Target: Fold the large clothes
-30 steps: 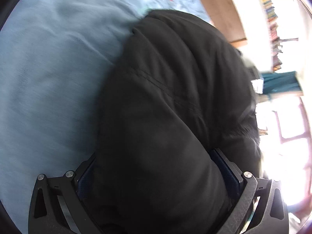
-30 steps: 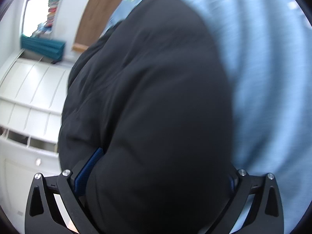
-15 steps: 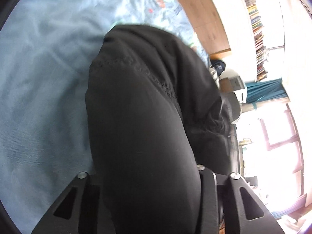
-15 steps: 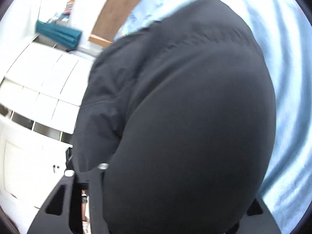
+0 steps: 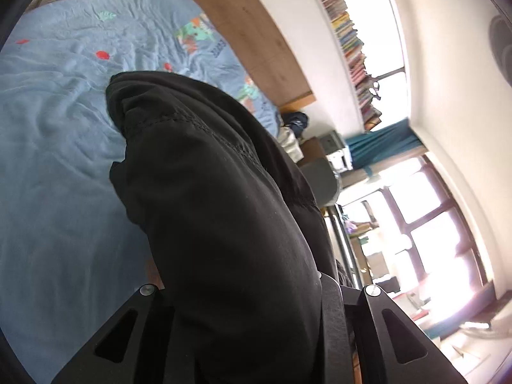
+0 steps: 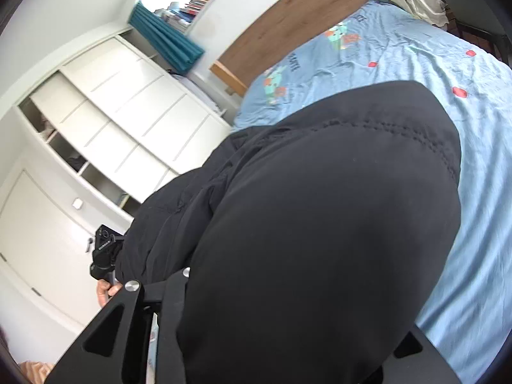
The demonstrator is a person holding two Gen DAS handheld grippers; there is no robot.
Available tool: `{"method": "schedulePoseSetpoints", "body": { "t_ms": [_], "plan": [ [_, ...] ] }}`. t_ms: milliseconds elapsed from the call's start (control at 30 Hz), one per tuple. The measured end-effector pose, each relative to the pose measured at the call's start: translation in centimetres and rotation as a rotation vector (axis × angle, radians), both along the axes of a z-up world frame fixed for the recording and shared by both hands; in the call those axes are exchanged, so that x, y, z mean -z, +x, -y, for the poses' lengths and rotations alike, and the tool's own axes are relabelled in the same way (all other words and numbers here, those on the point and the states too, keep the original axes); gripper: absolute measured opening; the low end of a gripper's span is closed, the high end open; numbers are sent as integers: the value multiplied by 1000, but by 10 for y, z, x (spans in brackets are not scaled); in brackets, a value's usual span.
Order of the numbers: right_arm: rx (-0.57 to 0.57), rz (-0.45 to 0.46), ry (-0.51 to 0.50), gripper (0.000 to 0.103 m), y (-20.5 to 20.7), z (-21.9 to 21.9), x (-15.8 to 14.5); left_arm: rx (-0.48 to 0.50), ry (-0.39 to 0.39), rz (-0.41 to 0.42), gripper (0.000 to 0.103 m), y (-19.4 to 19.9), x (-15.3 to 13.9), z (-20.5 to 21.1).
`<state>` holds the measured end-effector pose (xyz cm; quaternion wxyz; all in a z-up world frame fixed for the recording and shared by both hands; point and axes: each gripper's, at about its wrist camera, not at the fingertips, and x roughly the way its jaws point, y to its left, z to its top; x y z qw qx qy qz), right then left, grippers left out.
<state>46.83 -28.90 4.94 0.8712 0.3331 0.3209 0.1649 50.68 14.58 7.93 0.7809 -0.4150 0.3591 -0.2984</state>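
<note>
Left gripper (image 5: 243, 313) pinches black garment (image 5: 208, 198); right gripper (image 6: 288, 304) clamps the same cloth (image 6: 320, 224). Fabric drapes over both tools, hanging forward above the blue bedsheet (image 5: 57, 147). Sheet print lettering unreadable. Wooden headboard (image 6: 288, 28), bookshelf (image 5: 348, 41) beyond.

The left gripper (image 5: 246, 291) is closed on a fold of the black garment (image 5: 217, 198); the cloth bulges up between the black fingers (image 5: 332, 316) and covers the fingertips; the garment hangs over the blue printed bedsheet (image 5: 57, 147); a wooden headboard (image 5: 256, 38) stands behind the bed; books (image 5: 348, 41) line the window ledge; a teal curtain (image 5: 380, 144) hangs beside the bright window (image 5: 428, 220).
</note>
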Motion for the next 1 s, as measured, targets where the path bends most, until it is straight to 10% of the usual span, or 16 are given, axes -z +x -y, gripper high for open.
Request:
{"method": "schedulePoseSetpoints", "body": {
  "t_ms": [100, 267, 467, 800, 1000],
  "plan": [
    [-20, -4, 22, 28, -36, -2, 4, 5, 19, 3, 21, -31, 8, -16],
    [-17, -184, -7, 30, -80, -5, 58, -31, 142, -232, 24, -62, 88, -36],
    [59, -404, -60, 64, -114, 9, 111, -74, 207, -382, 51, -93, 142, -70],
    [319, -367, -129, 77, -184, 61, 55, -277, 285, -337, 57, -139, 88, -142],
    [314, -313, -283, 77, -234, 21, 5, -309, 498, -258, 64, -190, 38, -120]
  ]
}}
